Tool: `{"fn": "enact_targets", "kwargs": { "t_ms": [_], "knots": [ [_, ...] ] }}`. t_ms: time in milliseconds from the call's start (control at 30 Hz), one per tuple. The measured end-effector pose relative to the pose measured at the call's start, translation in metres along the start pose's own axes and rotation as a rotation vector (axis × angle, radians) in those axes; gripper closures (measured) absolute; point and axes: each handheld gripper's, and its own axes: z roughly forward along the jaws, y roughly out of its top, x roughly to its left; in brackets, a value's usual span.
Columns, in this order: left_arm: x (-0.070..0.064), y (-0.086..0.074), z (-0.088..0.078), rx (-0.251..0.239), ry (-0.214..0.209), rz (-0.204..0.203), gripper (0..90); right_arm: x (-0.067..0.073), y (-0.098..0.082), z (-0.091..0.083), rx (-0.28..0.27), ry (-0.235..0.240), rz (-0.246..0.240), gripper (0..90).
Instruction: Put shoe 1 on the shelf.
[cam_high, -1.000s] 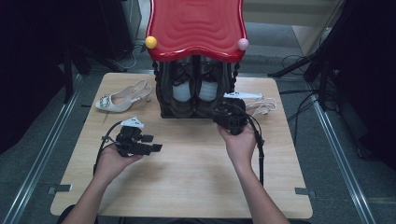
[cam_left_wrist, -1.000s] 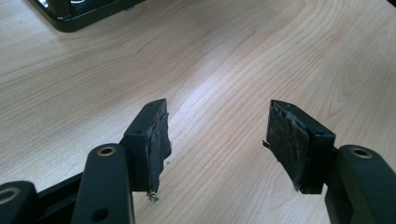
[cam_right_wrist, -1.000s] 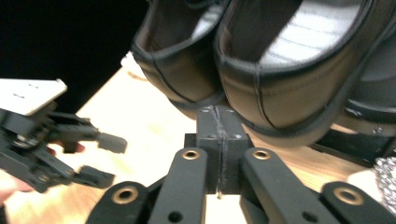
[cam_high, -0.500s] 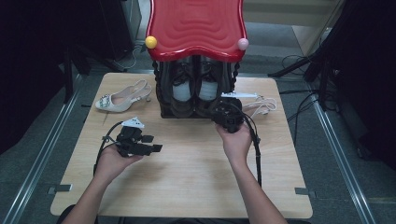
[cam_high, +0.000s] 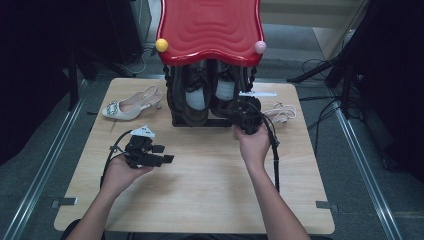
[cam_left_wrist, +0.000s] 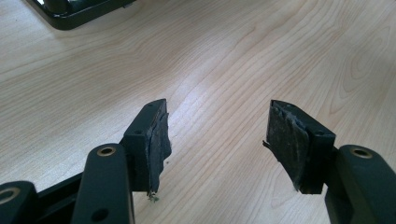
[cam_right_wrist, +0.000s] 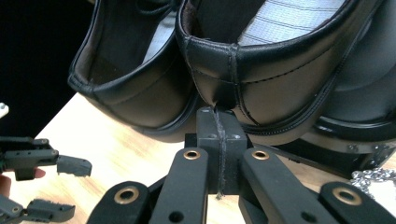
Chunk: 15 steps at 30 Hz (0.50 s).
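A person works at a wooden table with a gripper in each hand, in front of a black shoe rack capped by a red wavy top. The right gripper is at the foot of the rack, its jaws pressed flat together with nothing between them, their tips right at the heel of the black leather shoe standing on the rack's right side; whether they touch the leather cannot be told. A second black shoe stands just beside it, to the left in the right gripper view. The left gripper is held well in front of the rack and to its left, over bare wood, its jaws spread wide and empty. A beige heeled shoe lies on the table to the left of the rack, and a pale strappy sandal lies just to the rack's right, near the right gripper.
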Motion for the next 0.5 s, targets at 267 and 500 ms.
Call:
{"fn": "enact_targets", "kwargs": {
  "t_ms": [267, 500],
  "knots": [
    [0.000, 0.000, 0.001, 0.003, -0.002, 0.003, 39.0, -0.009, 0.009, -0.001, -0.013, -0.043, 0.003, 90.0],
    [0.000, 0.000, 0.001, 0.003, -0.003, 0.002, 39.0, -0.018, 0.015, -0.003, -0.025, -0.076, 0.015, 90.0]
  ]
}}
